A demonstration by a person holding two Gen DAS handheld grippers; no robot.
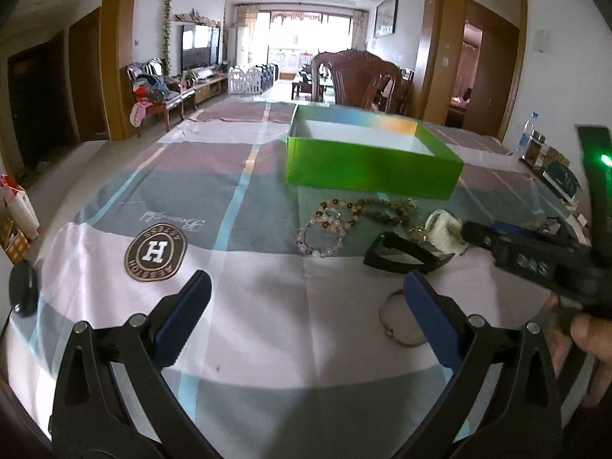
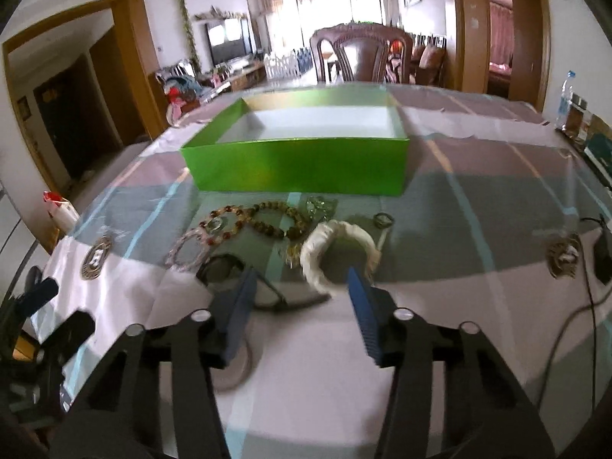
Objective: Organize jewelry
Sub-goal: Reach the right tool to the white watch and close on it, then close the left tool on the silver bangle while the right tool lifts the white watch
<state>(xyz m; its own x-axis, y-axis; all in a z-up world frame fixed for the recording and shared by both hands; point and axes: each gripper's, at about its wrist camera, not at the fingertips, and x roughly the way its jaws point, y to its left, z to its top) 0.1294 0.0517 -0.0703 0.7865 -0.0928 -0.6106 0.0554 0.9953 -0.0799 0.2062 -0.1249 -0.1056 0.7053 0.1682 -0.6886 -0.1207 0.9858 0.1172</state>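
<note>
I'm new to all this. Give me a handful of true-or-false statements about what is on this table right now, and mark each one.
1. The green box has jewelry in it. False: the part of its white inside that shows is bare.
2. The white bracelet lies on the tablecloth in front of the box. True.
3. The left gripper is clamped on a bead bracelet. False: it is open, with nothing between its fingers.
4. A thin metal bangle lies near the left gripper's blue pad. True.
5. The dark sunglasses sit inside the box. False: they lie on the cloth.
</note>
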